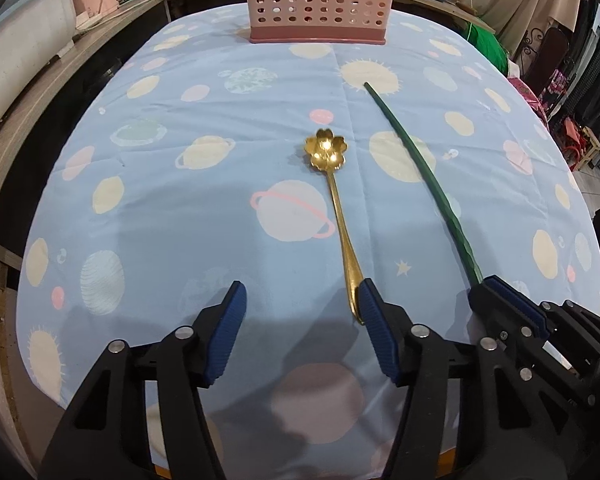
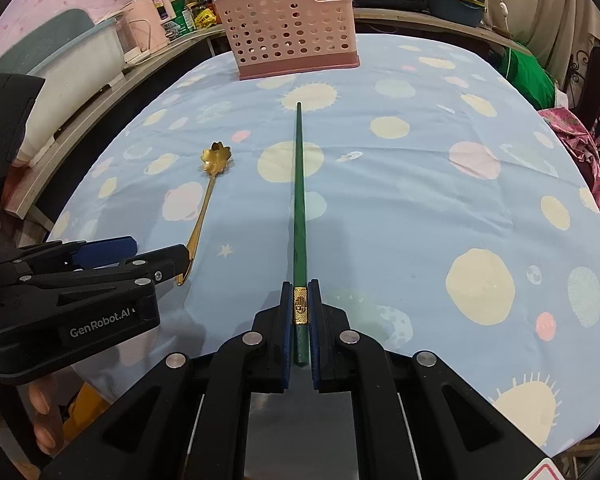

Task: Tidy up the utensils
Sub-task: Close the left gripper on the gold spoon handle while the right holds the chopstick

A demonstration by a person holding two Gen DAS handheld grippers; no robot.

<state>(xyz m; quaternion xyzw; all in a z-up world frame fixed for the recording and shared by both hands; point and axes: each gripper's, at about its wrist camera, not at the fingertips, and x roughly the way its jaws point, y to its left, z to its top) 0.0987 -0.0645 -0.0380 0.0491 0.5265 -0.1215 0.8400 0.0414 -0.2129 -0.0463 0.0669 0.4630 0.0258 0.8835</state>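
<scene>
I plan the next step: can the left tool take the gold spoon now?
Probably yes. The left tool is open, and the gold spoon handle lies beside its right finger; nothing covers it, so a small sideways shift seems enough.

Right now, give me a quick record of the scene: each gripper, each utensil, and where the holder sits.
left gripper: open, at the handle end of the gold spoon
right gripper: shut on the green chopstick
gold spoon: flat on the tablecloth, flower bowl pointing to the holder
green chopstick: tip pointing to the holder
pink utensil holder: upright, far end
tablecloth: blue, planet print
</scene>
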